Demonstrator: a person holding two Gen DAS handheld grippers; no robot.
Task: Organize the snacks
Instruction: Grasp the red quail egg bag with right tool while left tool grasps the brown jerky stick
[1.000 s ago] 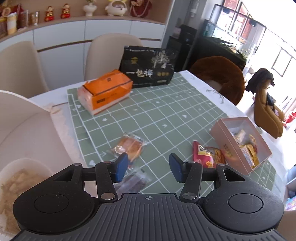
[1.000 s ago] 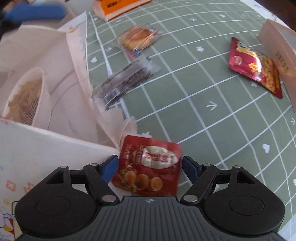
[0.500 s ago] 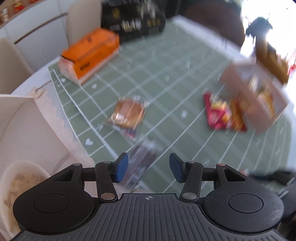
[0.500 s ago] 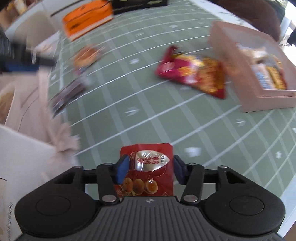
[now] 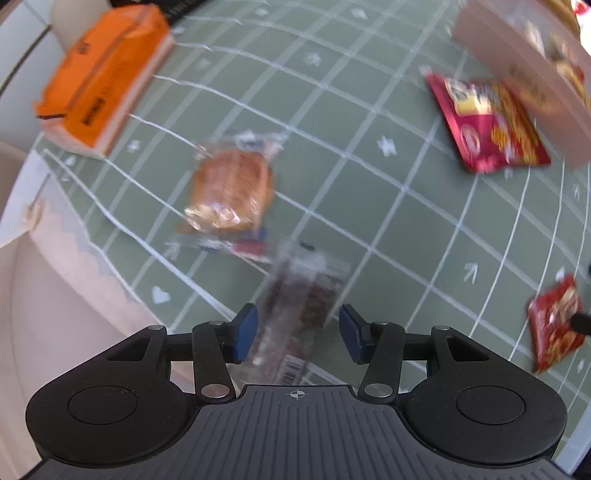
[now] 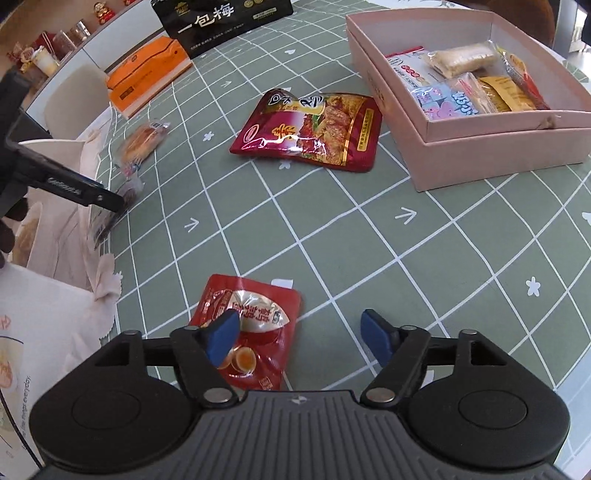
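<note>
Red egg packet (image 6: 248, 334) flat on mat; right gripper (image 6: 301, 336) opening, empty; left gripper (image 5: 293, 330) opening over dark packet (image 5: 299, 314).

Black bag (image 6: 221, 22), far ahead-left of the right gripper, is showing "一包梅" in white — white bag (image 6: 22, 387), at its left, is showing "things everyday."

I am working in a home dining room. The evidence is as follows. A dining table carries a green grid-patterned tablecloth (image 6: 332, 229). Beyond the far left corner of the tablecloth stands a cream upholstered dining chair (image 6: 74, 96). Behind that chair runs a white sideboard (image 6: 92, 48), and on its top sit small figurines (image 6: 101, 11) and glass jars (image 6: 68, 38). On the tablecloth's far edge rests an orange tissue pack (image 6: 147, 74).
</note>
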